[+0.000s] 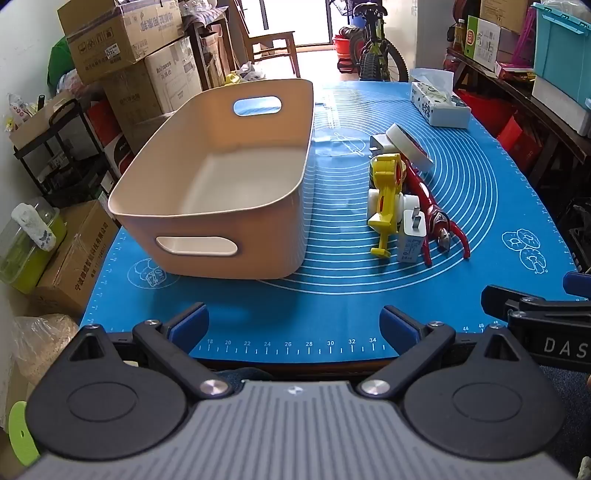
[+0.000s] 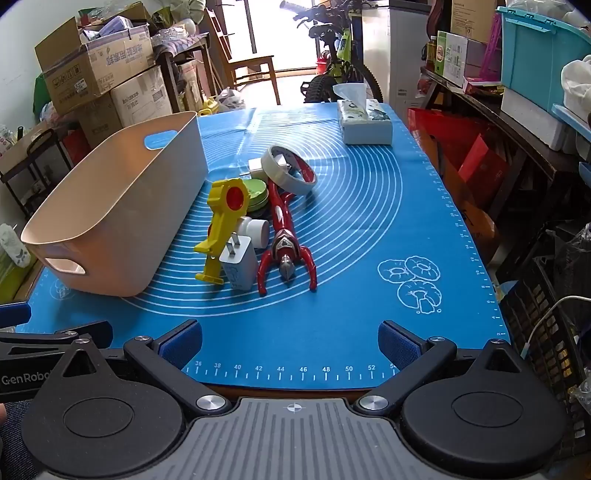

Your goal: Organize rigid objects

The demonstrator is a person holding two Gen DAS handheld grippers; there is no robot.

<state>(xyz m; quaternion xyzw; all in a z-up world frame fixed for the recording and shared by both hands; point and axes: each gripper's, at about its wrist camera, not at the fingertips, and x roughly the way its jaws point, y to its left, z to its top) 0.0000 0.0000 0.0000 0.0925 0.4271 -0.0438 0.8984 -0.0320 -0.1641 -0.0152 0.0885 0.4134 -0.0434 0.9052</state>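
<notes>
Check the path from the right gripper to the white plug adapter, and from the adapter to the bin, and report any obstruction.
Nothing visible blocks the right gripper, open over bare blue mat, from the white plug adapter. Between adapter and beige bin lies the yellow toy, close against the adapter; the bin's near wall must also be cleared.

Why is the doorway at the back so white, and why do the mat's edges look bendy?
In both wrist views daylight overexposes the doorway, washing it out to white. The fisheye lens bows the blue mat at its edges. In the right wrist view, glare streaks the mat near the tissue box; the foreground stays sharp.
</notes>
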